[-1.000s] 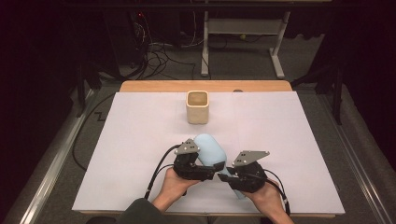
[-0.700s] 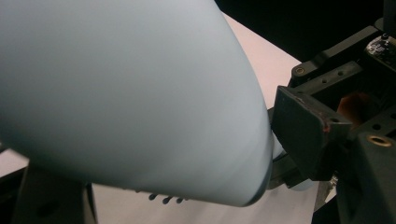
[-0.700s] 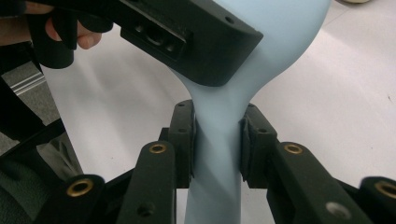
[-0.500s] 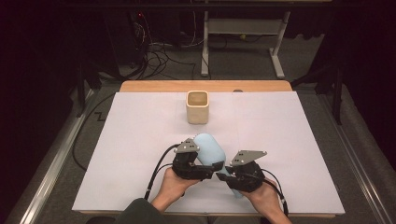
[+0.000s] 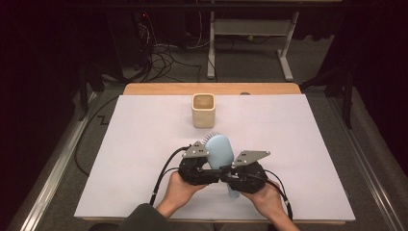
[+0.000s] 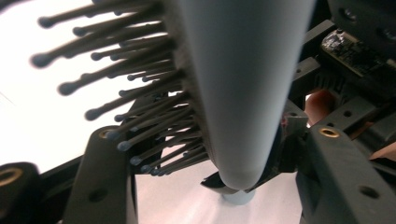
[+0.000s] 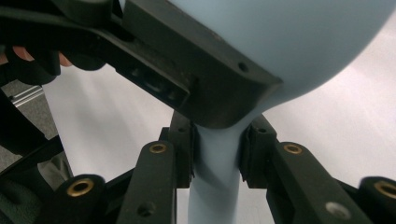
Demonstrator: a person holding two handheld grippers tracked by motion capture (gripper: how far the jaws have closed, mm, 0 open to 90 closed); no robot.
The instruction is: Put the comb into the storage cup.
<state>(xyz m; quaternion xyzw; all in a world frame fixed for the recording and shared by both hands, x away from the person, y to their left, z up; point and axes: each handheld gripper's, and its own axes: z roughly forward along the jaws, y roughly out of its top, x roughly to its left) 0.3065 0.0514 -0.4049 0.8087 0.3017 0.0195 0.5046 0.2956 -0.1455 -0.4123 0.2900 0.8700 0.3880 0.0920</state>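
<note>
Down at the near edge of the table (image 5: pixel 120 159), both hands are in, and the pale blue hairbrush (image 5: pixel 220 150) is caught between them, lifted just off the white surface with its head pointing away from the person. The right tongs (image 7: pixel 215 161) are clamped on the brush's handle (image 7: pixel 215 191); the right gripper view has both black jaws pressed flat against that narrow neck. The left tongs (image 5: pixel 208 174) sit just beside them, closed on the lower part of the brush head; in the left gripper view one jaw lies among the bristles (image 6: pixel 140 107) and the other against the smooth back.

Here's the risk as I read it: that left grip looks the weaker one. Bristles bend, and the rounded back is slick, so a twist or a quick pull could let the head roll or slide out. And with two grips this close together, if the hands move out of step the handle may be levered in the right jaws and slip.

Now the room. The near table edge is just below the hands, so a drop here could bounce off toward the person. Ahead, open white surface runs up to the beige cup (image 5: pixel 203 109), standing upright near the far side, well apart from the brush. Wide bare stretches lie left and right. Beyond the wooden far rim, floor cables and a metal frame.
</note>
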